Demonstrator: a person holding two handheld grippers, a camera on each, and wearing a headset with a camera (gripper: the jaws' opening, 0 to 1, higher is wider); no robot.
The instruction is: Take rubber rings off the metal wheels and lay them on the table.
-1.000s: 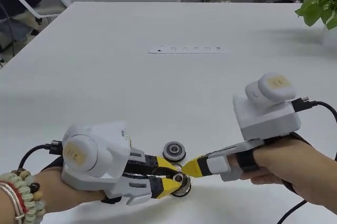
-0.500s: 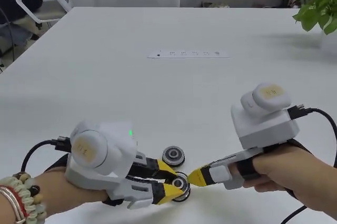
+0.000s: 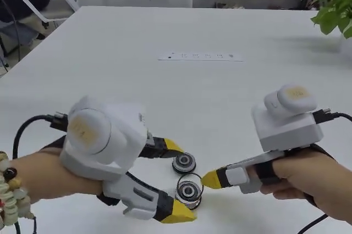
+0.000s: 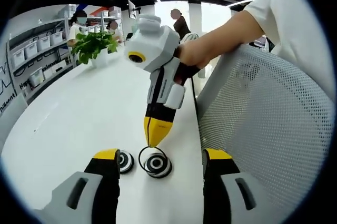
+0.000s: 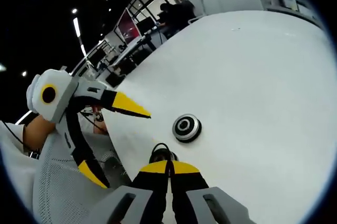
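Left gripper (image 3: 184, 182): fingers spread wide, straddling two metal wheels (image 3: 183, 162) on the table (image 3: 220, 96). Right gripper (image 3: 209, 179): fingers pressed together, pinching a thin rubber ring (image 3: 190, 174) that is pulled partly off the nearer wheel (image 3: 187, 192).

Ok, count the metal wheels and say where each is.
2. Both lie between the open left tongs: one metal wheel farther out, the other nearer the person, its rubber ring pinched by the right tongs. None looks hidden.
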